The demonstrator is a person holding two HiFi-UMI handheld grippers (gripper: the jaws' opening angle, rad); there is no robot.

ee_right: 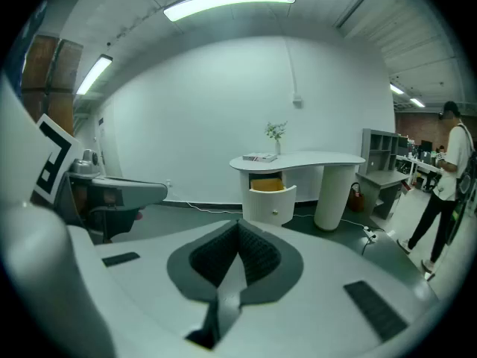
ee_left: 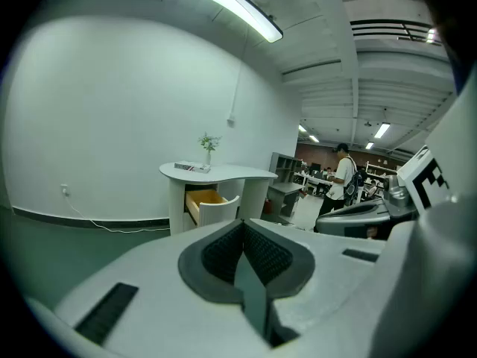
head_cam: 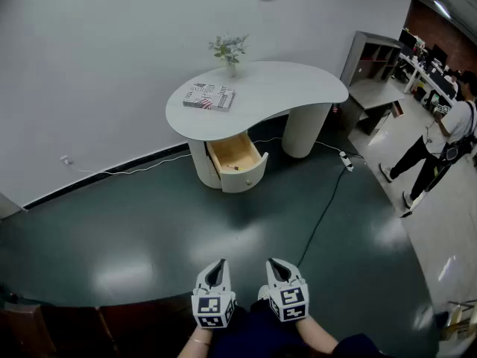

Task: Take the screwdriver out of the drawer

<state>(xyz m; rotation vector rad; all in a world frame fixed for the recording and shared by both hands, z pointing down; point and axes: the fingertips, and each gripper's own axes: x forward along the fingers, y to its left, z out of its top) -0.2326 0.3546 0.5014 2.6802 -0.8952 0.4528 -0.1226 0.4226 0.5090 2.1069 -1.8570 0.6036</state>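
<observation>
Wood-lined and pulled out, the drawer [head_cam: 248, 180] of the white desk [head_cam: 298, 84] stands well apart from us across the dark floor [head_cam: 149, 237]. A small dark speck on its bottom is all we can see of the screwdriver [head_cam: 235, 167], and its shape is too small to tell. We judge it light, stiff and hard, with a smooth shaft that could slip. The thicker handle is the place to take hold, pinched across its middle.

The left gripper [head_cam: 215, 271] and the right gripper [head_cam: 278, 269] hang low in front of us, both with jaws together and nothing between them.

On the surface lie a book [head_cam: 209, 96] and a small vase of greenery [head_cam: 229, 53], both away from the drawer. A cable [head_cam: 322, 215] trails over the floor to a power strip [head_cam: 347, 160], near our path. 1 person [head_cam: 440, 136] stands off to the right, near a shelving unit [head_cam: 373, 73]. The drawer's raised walls may crowd the jaws.
</observation>
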